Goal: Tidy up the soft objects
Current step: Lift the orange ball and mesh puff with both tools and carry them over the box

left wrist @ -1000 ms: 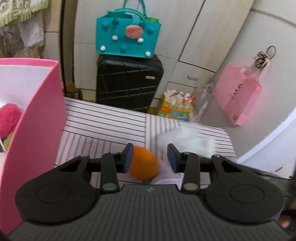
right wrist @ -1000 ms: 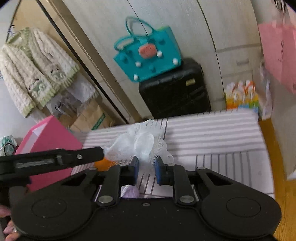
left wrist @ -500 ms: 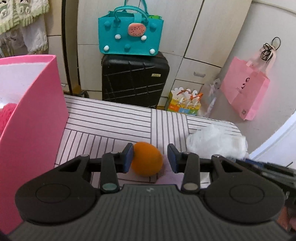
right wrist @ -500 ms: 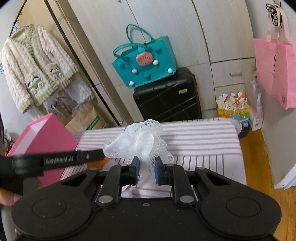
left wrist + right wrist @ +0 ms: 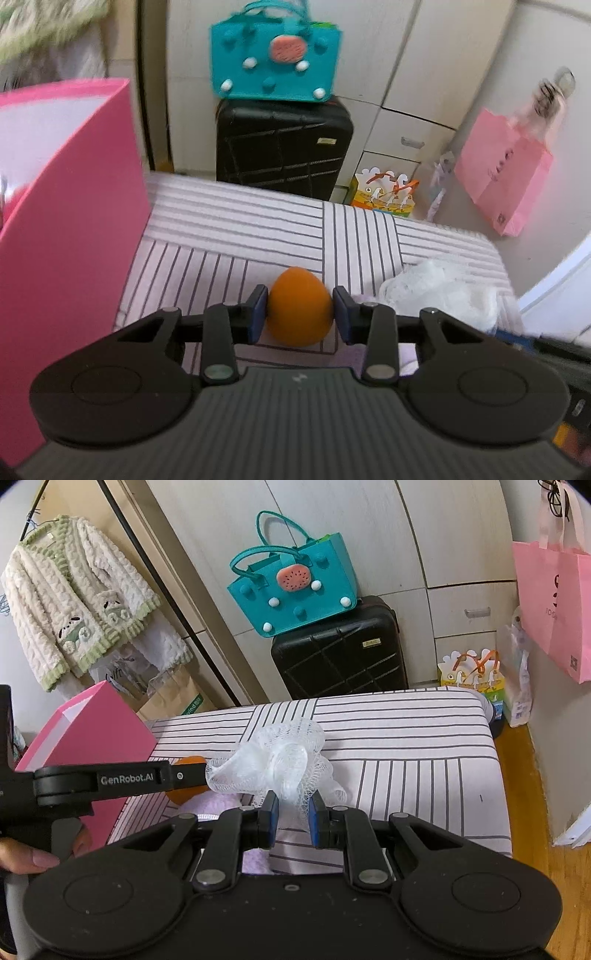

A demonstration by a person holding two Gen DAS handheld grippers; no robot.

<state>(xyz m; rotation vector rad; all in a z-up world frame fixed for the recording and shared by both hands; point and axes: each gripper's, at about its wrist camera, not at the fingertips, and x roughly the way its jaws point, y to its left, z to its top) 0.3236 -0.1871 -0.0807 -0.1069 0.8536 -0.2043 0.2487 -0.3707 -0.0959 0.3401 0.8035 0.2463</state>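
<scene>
Left wrist view: left gripper (image 5: pixel 299 309) fingers had just been closing around orange egg-shaped sponge (image 5: pixel 298 312) on striped bed (image 5: pixel 236 218); both pads looked touching its widest part. Sponge likely light, squashy, springy: gentle squeeze across the middle should do, hard pinch could pop it out. Right gripper (image 5: pixel 292 821) fingers were clamped tight on white mesh bath pouf (image 5: pixel 280 764), raised over bed. Pouf featherweight, snag-prone, compresses to nothing: grab bunched core. Pink box (image 5: pixel 70 221) stood at left.
</scene>
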